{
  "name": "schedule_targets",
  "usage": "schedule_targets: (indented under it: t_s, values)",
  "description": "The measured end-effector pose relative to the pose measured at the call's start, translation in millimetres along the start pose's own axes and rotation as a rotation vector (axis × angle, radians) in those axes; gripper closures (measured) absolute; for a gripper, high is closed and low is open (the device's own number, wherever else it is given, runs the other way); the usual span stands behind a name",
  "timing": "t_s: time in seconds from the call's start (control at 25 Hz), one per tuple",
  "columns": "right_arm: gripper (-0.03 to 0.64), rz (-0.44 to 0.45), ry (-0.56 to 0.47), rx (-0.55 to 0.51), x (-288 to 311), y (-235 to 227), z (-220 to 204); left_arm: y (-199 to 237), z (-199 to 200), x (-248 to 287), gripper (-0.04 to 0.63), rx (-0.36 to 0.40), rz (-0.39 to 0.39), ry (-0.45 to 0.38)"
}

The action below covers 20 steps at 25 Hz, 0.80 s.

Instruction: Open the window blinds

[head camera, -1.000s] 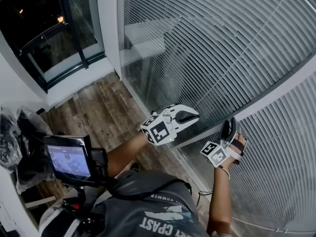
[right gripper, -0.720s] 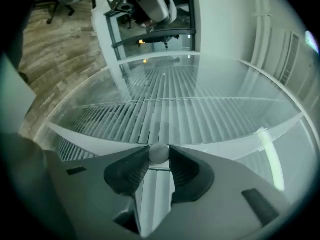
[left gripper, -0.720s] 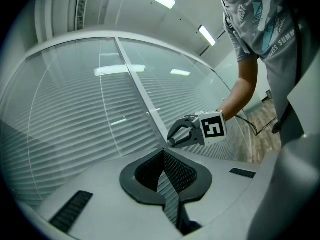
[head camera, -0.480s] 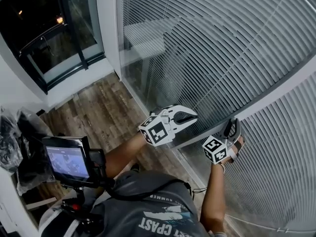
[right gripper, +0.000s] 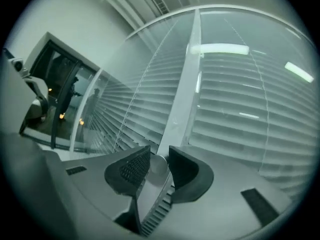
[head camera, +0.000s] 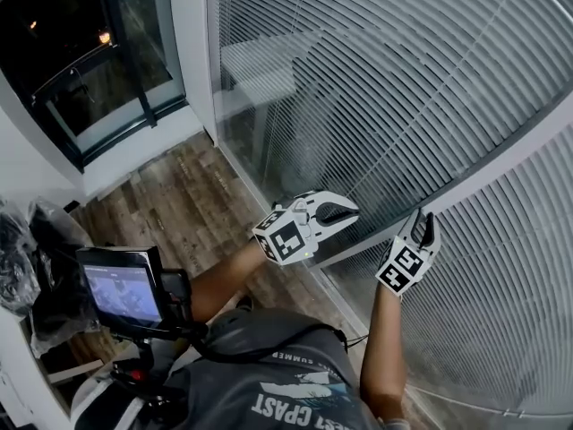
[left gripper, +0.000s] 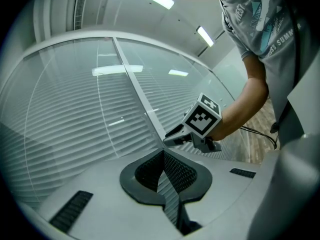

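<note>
Silvery and smooth, the knob (right gripper: pixel 158 165) is looking slippery, so my just-closing right claw (right gripper: pixel 159 155) is pinching its rim, my left claw (left gripper: pixel 163 158) hanging pressed together.

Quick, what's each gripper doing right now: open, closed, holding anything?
Left gripper: closed, nothing in it.
Right gripper: jaws have just been closing, now clamped on the small round silver knob.

Wood-plank floor (head camera: pixel 179 195), brown, centre left. Dark window (head camera: pixel 72 52), black frame, upper left; small orange light (head camera: pixel 105 37) in pane. White wall (head camera: pixel 22 164) below it; white pillar (head camera: pixel 191 52) at its right. Ceiling strip lights (left gripper: pixel 205 35) lit.
</note>
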State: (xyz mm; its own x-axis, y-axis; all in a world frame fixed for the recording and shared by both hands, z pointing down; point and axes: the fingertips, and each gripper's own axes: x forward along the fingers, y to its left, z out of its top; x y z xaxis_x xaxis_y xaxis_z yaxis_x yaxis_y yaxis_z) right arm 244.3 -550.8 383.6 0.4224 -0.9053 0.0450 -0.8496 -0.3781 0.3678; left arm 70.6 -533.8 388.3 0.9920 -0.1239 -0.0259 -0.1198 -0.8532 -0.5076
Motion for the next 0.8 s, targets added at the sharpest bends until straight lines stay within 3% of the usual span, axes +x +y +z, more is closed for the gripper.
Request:
schedule_targets:
  t_s: [0.04, 0.2, 0.28, 0.4, 0.52, 0.8]
  values:
    - [0.504, 0.014, -0.004, -0.112, -3, 2, 2, 0, 1, 0, 0.595, 0.000, -0.001, -0.001]
    - [0.505, 0.005, -0.021, -0.778, -12, 19, 3, 0, -2, -3, 0.595, -0.002, 0.003, 0.002]
    - [0.506, 0.006, -0.018, -0.972, -12, 24, -4, 0, -5, -5, 0.595, -0.003, 0.007, 0.004]
    - [0.546, 0.055, -0.018, -1.088, -13, 31, -13, 0, -8, -6, 0.595, -0.001, 0.010, 0.007]
    - [0.529, 0.117, 0.004, -1.116, -15, 31, -25, 2, -8, -7, 0.595, 0.000, 0.015, 0.009]
    - [0.517, 0.117, 0.002, -1.225, -14, 19, -30, 2, -11, -9, 0.595, -0.006, 0.018, 0.015]
